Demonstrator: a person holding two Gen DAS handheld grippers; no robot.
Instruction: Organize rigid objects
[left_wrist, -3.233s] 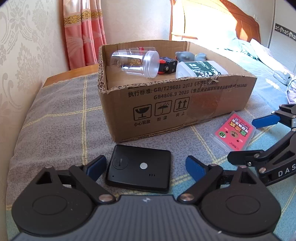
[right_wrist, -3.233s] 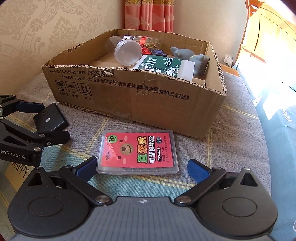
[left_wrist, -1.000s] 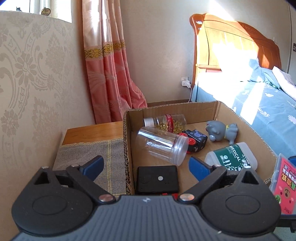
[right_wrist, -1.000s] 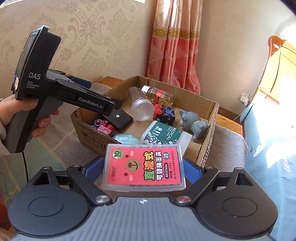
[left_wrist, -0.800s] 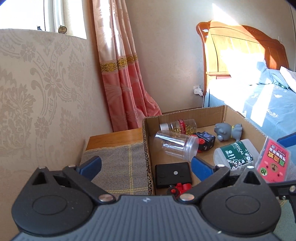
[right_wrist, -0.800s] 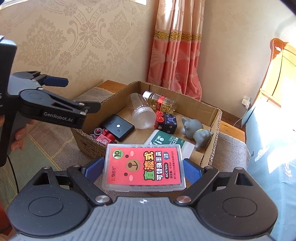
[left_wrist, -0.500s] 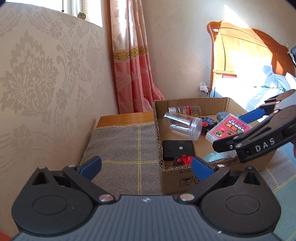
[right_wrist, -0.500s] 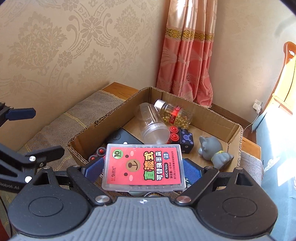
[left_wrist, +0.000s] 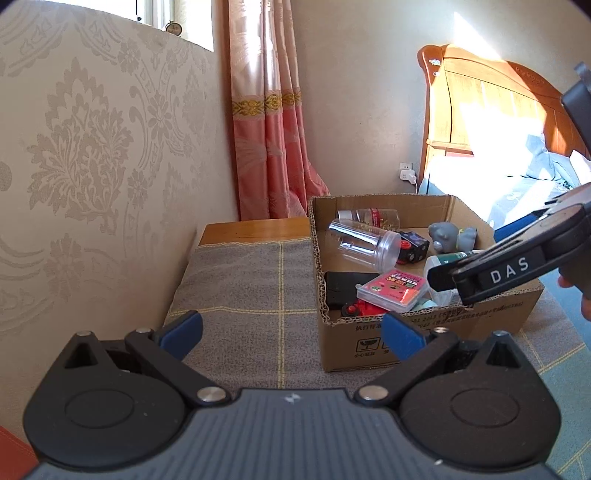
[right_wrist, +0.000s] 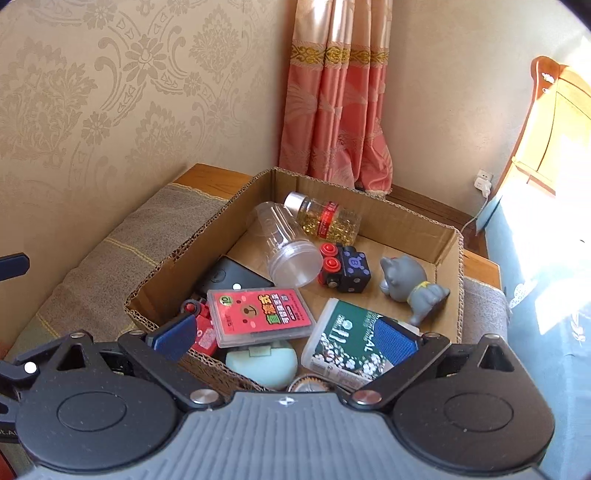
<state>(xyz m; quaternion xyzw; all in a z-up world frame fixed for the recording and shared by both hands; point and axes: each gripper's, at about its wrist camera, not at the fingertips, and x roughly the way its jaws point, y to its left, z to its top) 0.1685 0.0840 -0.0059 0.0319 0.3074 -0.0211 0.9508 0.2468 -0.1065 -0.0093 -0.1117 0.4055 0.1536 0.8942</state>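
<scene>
Pink case lands in the box, both claws wide and empty

L to R: left claw (left_wrist: 290, 328) hangs spread over the grey blanket (left_wrist: 243, 280), holding nothing; black pad (right_wrist: 229, 277) lies flat in the cardboard box (right_wrist: 448, 258); pink case (right_wrist: 258, 316) rests tilted on the pad and a red toy (right_wrist: 201, 325), beside a clear jar (right_wrist: 288, 247); right claw (right_wrist: 284, 338) gapes over the box's near edge. Case looks light, stiff, prob. slick plastic w/ hard corners; best pinched across its short edges, not the flat faces.
</scene>
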